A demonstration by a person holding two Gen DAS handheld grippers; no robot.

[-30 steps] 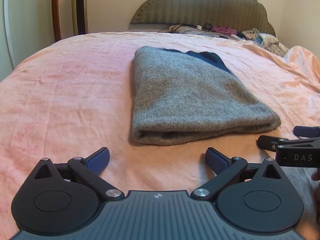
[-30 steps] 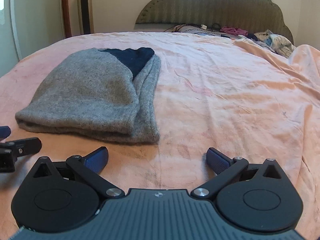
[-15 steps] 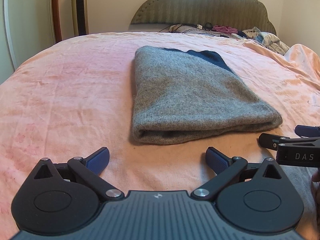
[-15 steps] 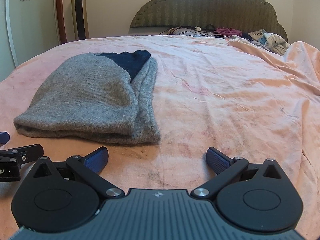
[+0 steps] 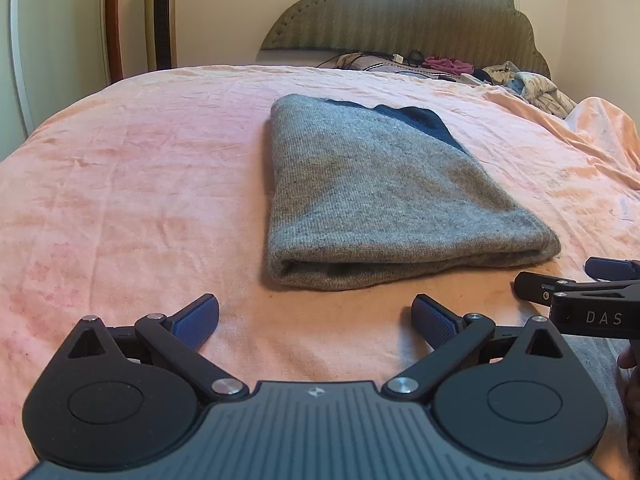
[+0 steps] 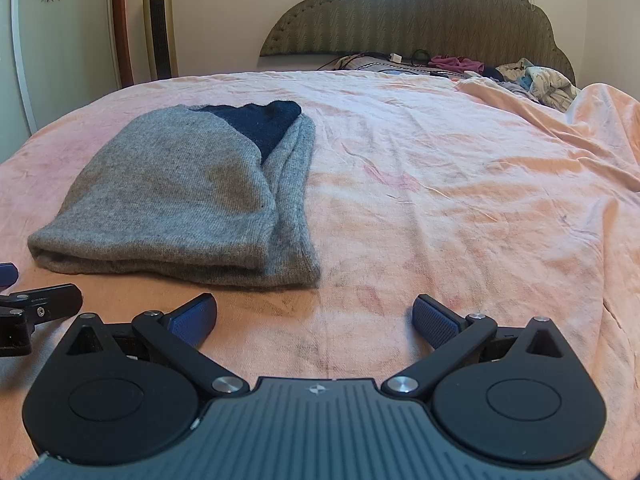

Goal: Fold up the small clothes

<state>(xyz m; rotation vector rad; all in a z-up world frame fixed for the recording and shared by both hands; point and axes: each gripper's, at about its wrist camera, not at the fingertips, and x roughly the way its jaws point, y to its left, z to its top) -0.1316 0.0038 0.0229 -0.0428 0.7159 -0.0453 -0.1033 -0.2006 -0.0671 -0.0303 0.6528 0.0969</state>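
While grippers gape, folded sweater [image 5: 384,196] on bed [image 5: 140,184]

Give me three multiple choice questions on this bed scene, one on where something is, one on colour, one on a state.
1. Where does the folded grey sweater lie?
A. on the pink bedspread
B. on the floor
C. against the headboard

2. What colour shows at the sweater's far end?
A. red
B. dark blue
C. white

3. How are the left gripper and right gripper?
A. both shut on cloth
B. one open, one shut
C. both open, holding nothing

A: bedspread surrounds it. B: a dark blue patch peeks out. C: fingers spread apart.
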